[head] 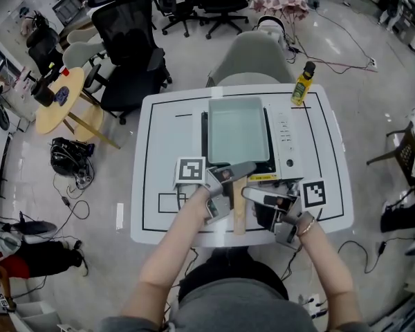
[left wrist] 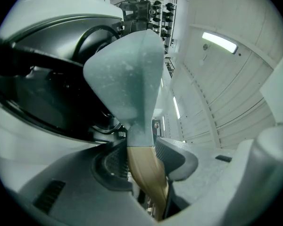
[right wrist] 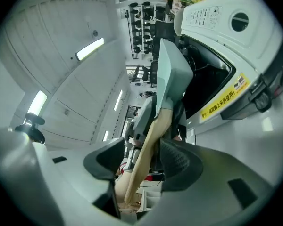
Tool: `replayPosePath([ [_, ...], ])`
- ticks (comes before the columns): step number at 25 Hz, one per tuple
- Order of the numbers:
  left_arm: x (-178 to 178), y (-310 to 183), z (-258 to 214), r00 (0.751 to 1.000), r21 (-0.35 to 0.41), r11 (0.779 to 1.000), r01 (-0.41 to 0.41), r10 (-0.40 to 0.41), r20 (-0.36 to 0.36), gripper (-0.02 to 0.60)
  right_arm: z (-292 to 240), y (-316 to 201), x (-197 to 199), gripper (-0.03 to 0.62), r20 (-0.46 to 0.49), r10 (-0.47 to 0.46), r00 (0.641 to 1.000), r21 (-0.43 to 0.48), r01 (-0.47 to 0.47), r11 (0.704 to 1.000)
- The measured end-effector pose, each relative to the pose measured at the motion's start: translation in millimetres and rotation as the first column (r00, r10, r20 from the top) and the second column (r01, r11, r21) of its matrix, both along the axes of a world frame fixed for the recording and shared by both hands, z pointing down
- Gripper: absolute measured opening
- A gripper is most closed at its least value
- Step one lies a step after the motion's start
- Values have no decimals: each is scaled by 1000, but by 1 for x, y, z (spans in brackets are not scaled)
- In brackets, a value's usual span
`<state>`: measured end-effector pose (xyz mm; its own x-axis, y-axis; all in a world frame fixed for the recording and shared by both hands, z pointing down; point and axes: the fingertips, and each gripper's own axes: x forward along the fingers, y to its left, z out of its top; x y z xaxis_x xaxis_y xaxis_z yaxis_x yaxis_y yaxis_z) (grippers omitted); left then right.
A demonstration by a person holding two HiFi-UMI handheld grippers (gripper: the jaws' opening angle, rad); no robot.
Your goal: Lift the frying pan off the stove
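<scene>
pan (head: 236,128) still on stove (head: 285,140) rn, left gripper (left wrist: 146,157) clamped on handle (head: 239,213), right gripper (right wrist: 144,161) jaws apart round it, lift not done

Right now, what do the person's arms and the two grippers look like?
Both are grey plastic. The left gripper and right gripper each have two broad, rounded fingers with darker ribbed pads. Each carries a white cube printed with black square markers. The forearms are bare, with no sleeves showing; a thin band seems to circle the right wrist.
</scene>
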<state>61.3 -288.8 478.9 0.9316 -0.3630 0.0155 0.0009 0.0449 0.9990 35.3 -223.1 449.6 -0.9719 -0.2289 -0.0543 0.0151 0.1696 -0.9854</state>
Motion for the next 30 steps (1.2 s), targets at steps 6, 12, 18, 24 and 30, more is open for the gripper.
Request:
replayPosePath([
  [6, 1, 0, -1, 1000, 2, 1000, -3, 3, -11, 155, 6, 2, -11, 233, 26, -56, 998, -30, 56, 998],
  [12, -1, 2, -2, 1000, 3, 1000, -1, 1, -3, 155, 5, 0, -19, 223, 24, -77, 997, -29, 77, 997],
  [18, 0, 1, -1, 1000, 11, 1000, -12, 12, 0, 155, 8, -1, -17, 215, 66, -89, 994, -79, 94, 992],
  [24, 1, 2, 0, 999, 34, 999, -32, 31, 24, 155, 12, -1, -22, 190, 24, -135, 991, -73, 137, 988],
  [30, 2, 2, 3, 998, 49, 998, -39, 37, 48, 155, 18, -1, -26, 156, -17, -167, 986, -66, 165, 984],
])
